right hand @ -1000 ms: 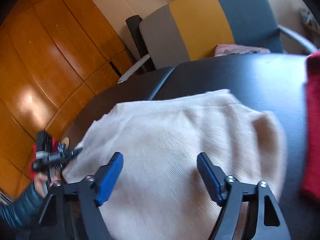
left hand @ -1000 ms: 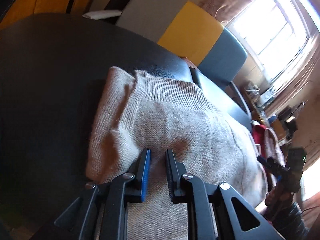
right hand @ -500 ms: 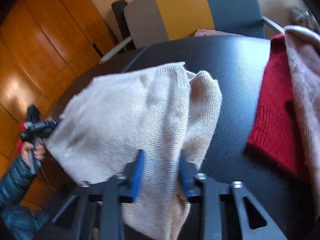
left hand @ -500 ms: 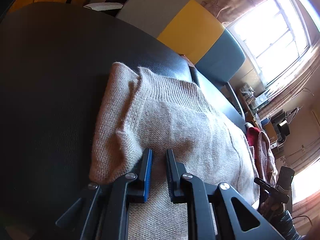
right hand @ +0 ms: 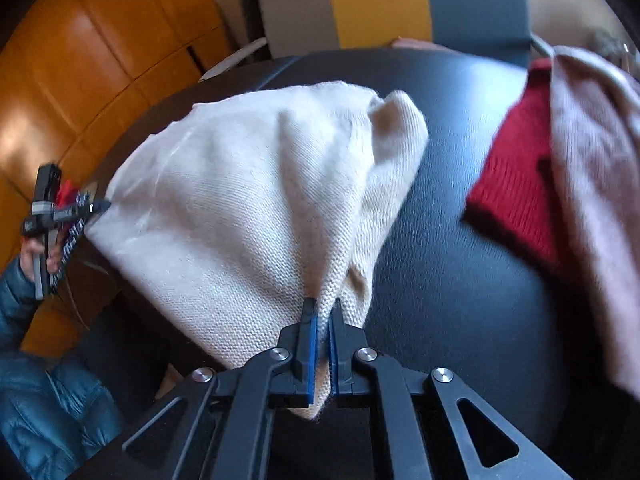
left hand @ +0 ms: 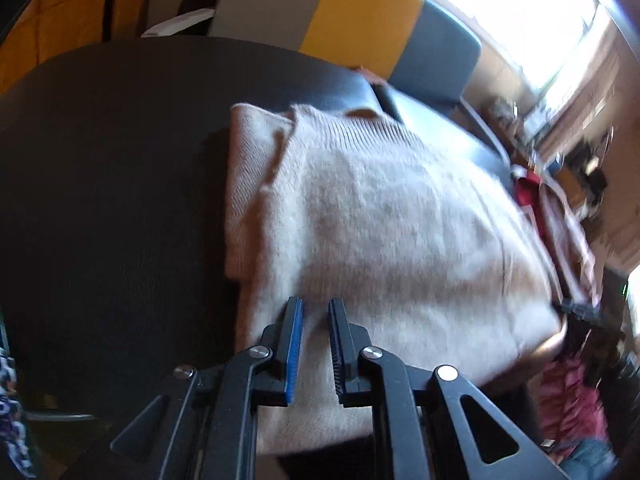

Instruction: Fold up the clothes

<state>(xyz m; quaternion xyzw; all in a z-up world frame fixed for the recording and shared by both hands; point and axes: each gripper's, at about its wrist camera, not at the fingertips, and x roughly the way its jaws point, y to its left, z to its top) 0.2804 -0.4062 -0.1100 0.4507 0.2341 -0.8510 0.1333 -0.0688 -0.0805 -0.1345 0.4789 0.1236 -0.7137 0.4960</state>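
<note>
A beige knit sweater (left hand: 380, 220) lies partly folded on the black table (left hand: 120, 200), its ribbed edge toward the far side. My left gripper (left hand: 316, 308) grips the sweater's near edge, with thick knit filling the narrow gap between its blue pads. In the right wrist view the same sweater (right hand: 248, 184) hangs stretched and lifted between both grippers. My right gripper (right hand: 323, 312) is shut on a bunched corner of it. The left gripper (right hand: 98, 205) shows at the far left, held by a hand, with the cloth pulled taut to its tips.
A red knit garment (right hand: 516, 196) and a pinkish one (right hand: 592, 160) lie on the table's right side. A grey, yellow and blue chair (left hand: 360, 28) stands behind the table. Orange wood panels (right hand: 80, 60) line the left wall. A blue padded sleeve (right hand: 16, 304) is at lower left.
My right gripper went from wide open over the sweater to shut on its corner and lifted it. The left gripper kept its hold and shifted slightly.
</note>
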